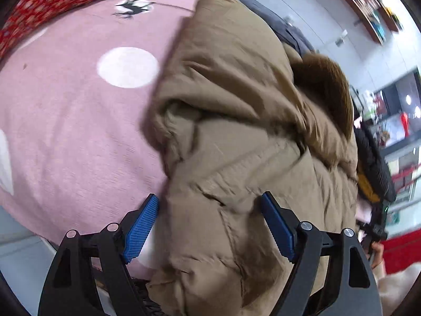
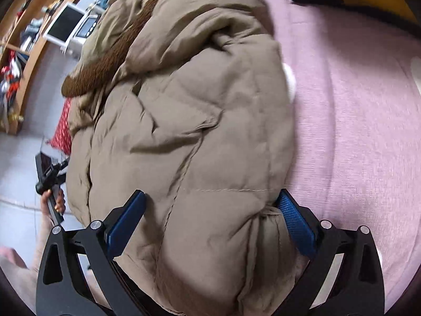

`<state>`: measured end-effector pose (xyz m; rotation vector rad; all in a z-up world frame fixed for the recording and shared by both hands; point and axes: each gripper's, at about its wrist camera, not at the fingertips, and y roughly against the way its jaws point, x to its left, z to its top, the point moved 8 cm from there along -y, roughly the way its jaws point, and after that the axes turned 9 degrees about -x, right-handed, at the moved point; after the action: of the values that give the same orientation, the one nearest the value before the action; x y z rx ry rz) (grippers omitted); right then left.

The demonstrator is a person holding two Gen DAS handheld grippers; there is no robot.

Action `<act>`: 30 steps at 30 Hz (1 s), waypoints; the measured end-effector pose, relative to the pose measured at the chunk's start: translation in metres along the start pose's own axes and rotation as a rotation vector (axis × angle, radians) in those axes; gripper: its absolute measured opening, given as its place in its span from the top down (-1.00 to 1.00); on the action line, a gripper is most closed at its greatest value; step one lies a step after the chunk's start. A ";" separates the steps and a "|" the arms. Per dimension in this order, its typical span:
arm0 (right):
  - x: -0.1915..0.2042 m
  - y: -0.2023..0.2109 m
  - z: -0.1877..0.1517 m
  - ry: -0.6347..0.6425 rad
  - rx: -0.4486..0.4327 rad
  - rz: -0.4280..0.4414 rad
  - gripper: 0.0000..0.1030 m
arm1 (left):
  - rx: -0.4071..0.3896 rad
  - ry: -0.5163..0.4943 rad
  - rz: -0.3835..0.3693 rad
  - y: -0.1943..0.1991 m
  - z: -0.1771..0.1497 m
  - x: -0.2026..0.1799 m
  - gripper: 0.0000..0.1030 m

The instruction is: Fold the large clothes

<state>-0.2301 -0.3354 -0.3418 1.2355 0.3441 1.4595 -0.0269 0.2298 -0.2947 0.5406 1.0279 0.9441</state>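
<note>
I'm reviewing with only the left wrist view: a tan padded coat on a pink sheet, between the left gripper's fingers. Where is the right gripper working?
Observer: The right gripper straddles the near end of the tan coat, with padding bulging between its wide-set jaws. I cannot tell whether the pads are squeezing.
Operator: What lies past the coat on that side?
Observer: Bare pink sheet runs alongside the coat's edge there, with no other clothing on it close to the gripper.

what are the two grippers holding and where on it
Both straddle the tan puffer coat: the left gripper and the right gripper each have a padded bottom fold between wide jaws. Whether they pinch it cannot be told.
</note>
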 end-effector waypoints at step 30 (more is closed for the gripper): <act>0.035 -0.003 -0.060 0.116 0.109 0.110 -0.81 | 0.140 -0.018 -0.141 -0.009 -0.077 -0.040 -0.62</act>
<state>-0.2711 -0.2797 -0.3514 1.2763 0.4449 1.6285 -0.1002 0.1872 -0.3167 0.5838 1.1058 0.7458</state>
